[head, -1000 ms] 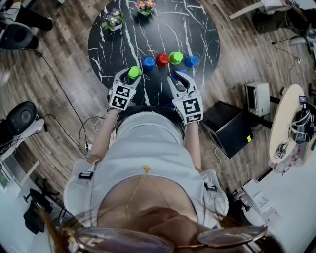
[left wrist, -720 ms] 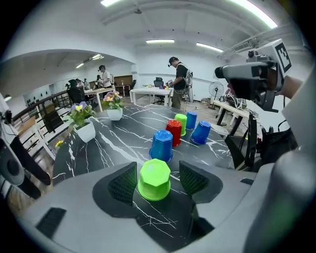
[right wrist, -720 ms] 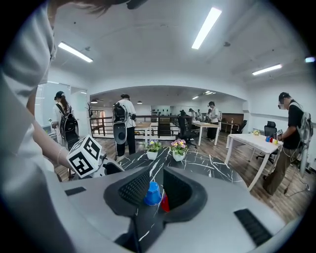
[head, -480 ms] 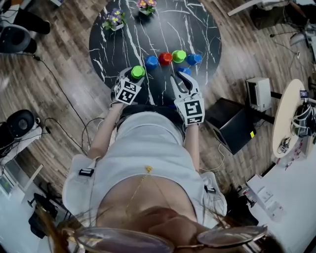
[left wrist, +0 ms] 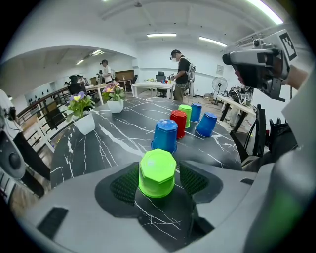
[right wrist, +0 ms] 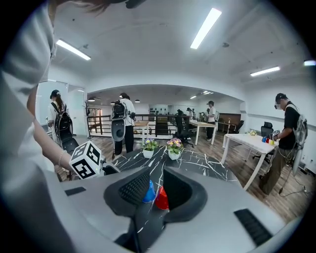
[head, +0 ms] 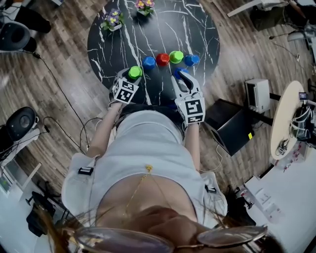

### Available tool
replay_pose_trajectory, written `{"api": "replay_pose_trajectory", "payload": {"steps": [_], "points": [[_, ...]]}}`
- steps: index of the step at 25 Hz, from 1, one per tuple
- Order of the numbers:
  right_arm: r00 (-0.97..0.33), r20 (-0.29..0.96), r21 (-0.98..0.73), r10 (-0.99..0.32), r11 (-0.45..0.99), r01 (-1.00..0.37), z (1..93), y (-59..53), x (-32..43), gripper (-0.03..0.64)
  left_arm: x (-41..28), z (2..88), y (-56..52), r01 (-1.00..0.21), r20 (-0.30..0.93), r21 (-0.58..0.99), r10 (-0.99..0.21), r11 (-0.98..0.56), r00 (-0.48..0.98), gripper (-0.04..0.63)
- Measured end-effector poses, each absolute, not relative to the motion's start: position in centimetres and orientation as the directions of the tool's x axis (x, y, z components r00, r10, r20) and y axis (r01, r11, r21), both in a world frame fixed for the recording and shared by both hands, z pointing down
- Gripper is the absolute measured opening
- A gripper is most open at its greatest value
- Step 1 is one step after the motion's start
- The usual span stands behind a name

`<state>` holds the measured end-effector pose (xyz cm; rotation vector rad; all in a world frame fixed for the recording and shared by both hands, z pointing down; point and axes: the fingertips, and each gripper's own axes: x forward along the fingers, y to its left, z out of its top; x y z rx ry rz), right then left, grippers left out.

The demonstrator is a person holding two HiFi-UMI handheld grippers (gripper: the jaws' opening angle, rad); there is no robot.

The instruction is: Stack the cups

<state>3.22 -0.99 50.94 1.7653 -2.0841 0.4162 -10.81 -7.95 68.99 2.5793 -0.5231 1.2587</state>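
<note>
A green cup [left wrist: 157,170] stands upside down on the black marble table [left wrist: 98,143], between the jaws of my left gripper [left wrist: 159,184]. Those jaws have just been opening, and the right pad [left wrist: 193,180] stands clear of the cup. Beyond it runs a row of upturned cups: blue [left wrist: 165,136], red [left wrist: 178,123], green [left wrist: 185,114] and blue [left wrist: 196,111]. Another blue cup [head: 177,72] sits nearer, under the tip of my right gripper [head: 181,79]. The right gripper [right wrist: 155,190] hovers over the table with a narrow gap between its pads and nothing in it.
Two white flower pots [head: 112,21] [head: 146,6] stand at the far side of the round table. The near table edge [head: 148,101] lies just before the person's body. A black box [head: 229,126] sits on the floor at the right. People stand at desks behind.
My left gripper has sunk and tipped further down around the green cup, and its jaws stand wider. The right gripper has stayed where it was.
</note>
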Motion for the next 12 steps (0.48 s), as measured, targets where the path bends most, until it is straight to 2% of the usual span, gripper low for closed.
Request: {"api": "replay_pose_trajectory", "payload": {"steps": [12], "points": [[-0.166,0.473,0.016,-0.866,0.197,-0.980,51.0,-1.0,5.6,0.092,-11.2,68.8,-8.6,-0.510,0.799,0.038,-0.281,-0.859,0.532,0.250]]}}
